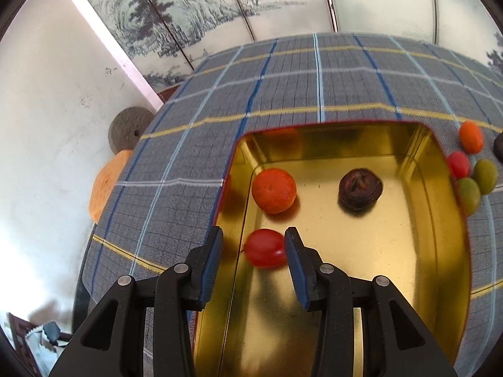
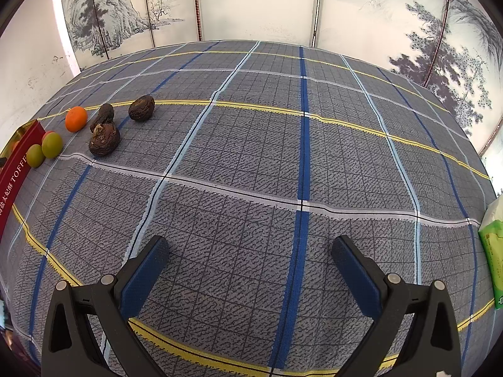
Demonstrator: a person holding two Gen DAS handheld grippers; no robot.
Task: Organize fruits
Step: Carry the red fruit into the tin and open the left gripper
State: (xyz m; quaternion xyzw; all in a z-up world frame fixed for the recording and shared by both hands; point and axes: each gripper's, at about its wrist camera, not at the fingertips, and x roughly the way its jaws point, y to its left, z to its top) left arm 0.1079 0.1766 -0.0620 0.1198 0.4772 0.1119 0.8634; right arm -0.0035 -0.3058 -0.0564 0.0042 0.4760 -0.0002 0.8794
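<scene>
Plaid-clothed bench [image 2: 251, 157] stood before painted landscape screens [image 2: 251, 6], gold tin [image 1: 440, 220] held orange [image 1: 274, 190], dark fruit [image 1: 360, 189], red fruit [image 1: 265, 248] between left gripper [image 1: 253, 240] loosened fingers, right gripper [image 2: 250, 251] fingers spread, empty.

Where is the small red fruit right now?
In the left wrist view, the small red fruit lies inside the gold metal tin, near its left wall, just below the orange.

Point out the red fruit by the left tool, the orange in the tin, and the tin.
red fruit [image 1: 264, 248], left wrist view, its middle
orange [image 1: 274, 190], left wrist view, its middle
tin [image 1: 345, 144], left wrist view, far inner wall
</scene>
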